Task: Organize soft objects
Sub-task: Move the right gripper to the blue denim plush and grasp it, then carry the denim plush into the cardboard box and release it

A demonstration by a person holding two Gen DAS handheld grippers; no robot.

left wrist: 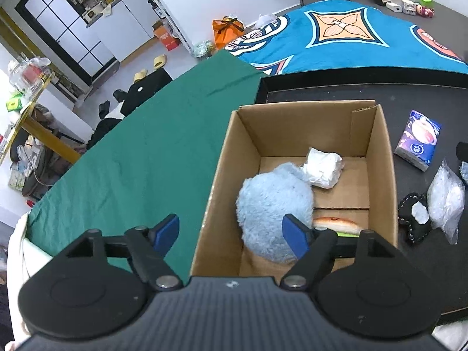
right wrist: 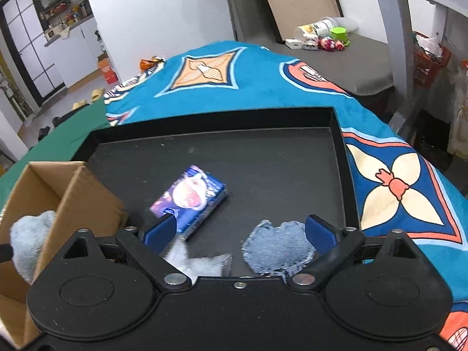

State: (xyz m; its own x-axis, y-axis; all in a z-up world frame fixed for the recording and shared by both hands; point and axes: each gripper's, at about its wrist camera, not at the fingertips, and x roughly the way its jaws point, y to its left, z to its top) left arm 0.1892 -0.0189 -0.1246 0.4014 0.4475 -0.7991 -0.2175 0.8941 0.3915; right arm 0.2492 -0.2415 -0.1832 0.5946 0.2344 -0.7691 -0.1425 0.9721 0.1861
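An open cardboard box (left wrist: 377, 146) stands on the left end of a black tray (right wrist: 263, 158). Inside lie a fluffy light-blue plush (left wrist: 273, 204), a crumpled white bundle (left wrist: 323, 169) and a bun-shaped toy (left wrist: 336, 223). My left gripper (left wrist: 231, 234) hovers open over the box's near left wall, nothing between its pads. On the tray lie a purple tissue pack (right wrist: 190, 197), a clear plastic bag (right wrist: 201, 263), a denim patch (right wrist: 278, 248) and a black fabric piece (left wrist: 412, 219). My right gripper (right wrist: 241, 231) is open above the denim patch and bag, touching neither.
The tray rests on a blue patterned blanket (right wrist: 263, 87), with a green cloth (left wrist: 140, 152) to its left under the box's side. Toys and containers (right wrist: 321, 36) sit on a grey surface beyond. Slippers and boxes lie on the floor at the far left.
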